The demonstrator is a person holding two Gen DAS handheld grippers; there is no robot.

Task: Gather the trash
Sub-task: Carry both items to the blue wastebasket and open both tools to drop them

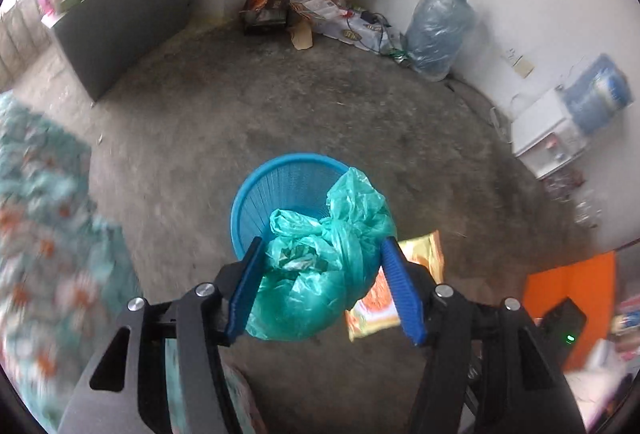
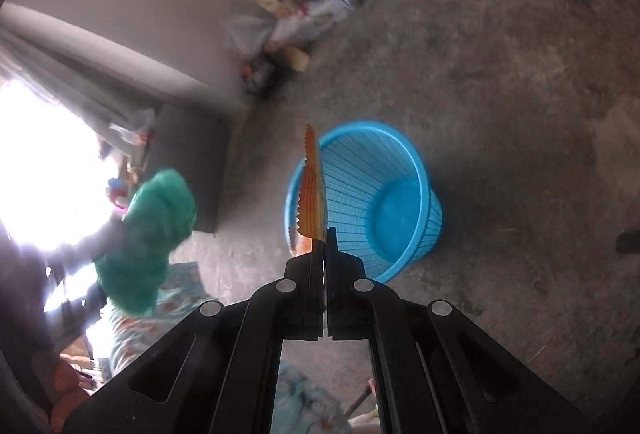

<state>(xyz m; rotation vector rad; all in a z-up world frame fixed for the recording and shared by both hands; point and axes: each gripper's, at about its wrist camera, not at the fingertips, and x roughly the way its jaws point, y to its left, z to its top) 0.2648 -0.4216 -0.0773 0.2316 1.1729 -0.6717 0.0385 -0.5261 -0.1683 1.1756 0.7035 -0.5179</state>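
left gripper [image 1: 322,254] tilted down, pinching green bag [image 1: 316,274] | right gripper [image 2: 325,234] pinching orange wrapper [image 2: 312,194]

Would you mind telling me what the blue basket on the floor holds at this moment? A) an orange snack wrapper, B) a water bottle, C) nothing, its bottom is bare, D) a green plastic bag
C: in the right wrist view the blue basket shows a bare bottom, while the green bag sits between the left tongs and the orange wrapper is pinched in the right tongs.
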